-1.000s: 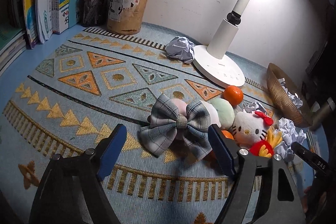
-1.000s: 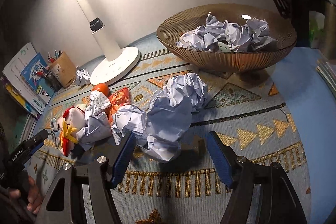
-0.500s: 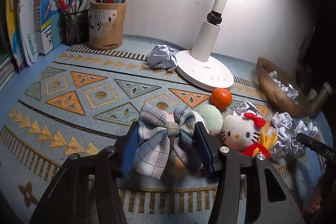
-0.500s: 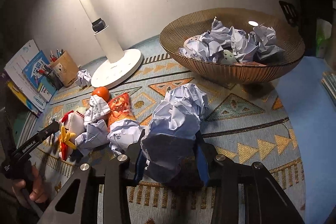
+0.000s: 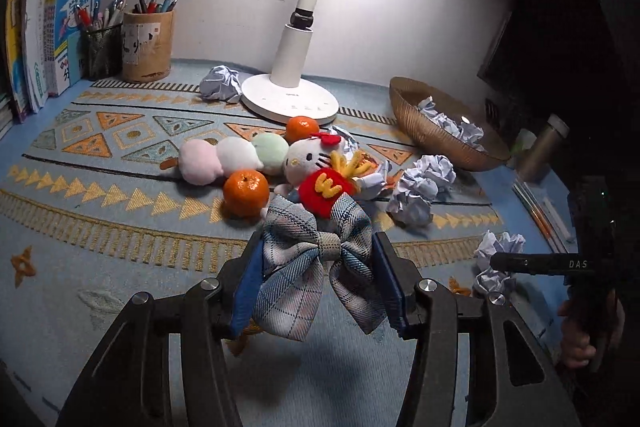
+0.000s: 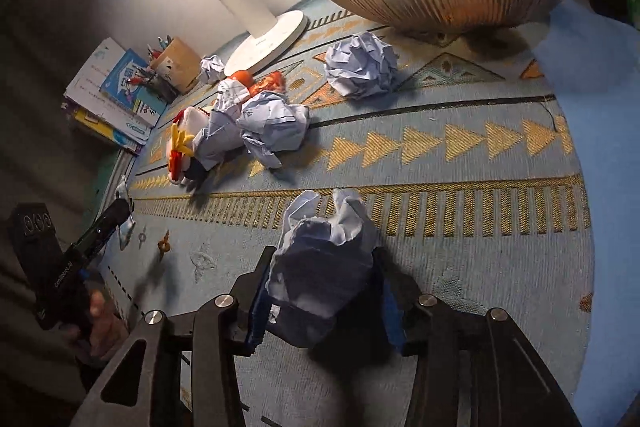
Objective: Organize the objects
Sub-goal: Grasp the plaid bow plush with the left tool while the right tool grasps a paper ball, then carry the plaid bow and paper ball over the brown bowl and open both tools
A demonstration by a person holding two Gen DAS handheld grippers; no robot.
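My left gripper (image 5: 317,246) is shut on a grey plaid bow (image 5: 304,267), which hangs lifted above the patterned mat (image 5: 120,211), just in front of a cat plush (image 5: 308,157) and an orange (image 5: 245,191). In my right gripper (image 6: 324,259) a crumpled paper ball (image 6: 324,247) sits between the blue pads, held clear of the mat while the jaws are opening. Two more paper balls (image 6: 360,67) (image 6: 276,123) lie on the mat beyond it. A ribbed brown bowl (image 6: 440,3) at the back right holds several paper balls.
A white desk lamp (image 5: 288,99) stands at the back centre with another paper ball (image 5: 219,87) beside it. Pen cups (image 5: 147,45) and books (image 5: 60,27) line the back left. A three-ball plush (image 5: 232,157) and a second orange (image 5: 302,129) lie mid-mat. A hand (image 6: 100,323) holds the left gripper.
The left jaws closed on the bow and lifted it off the three-ball plush, toward the near right. The right jaws closed on the paper ball and carried it toward the mat's near edge.
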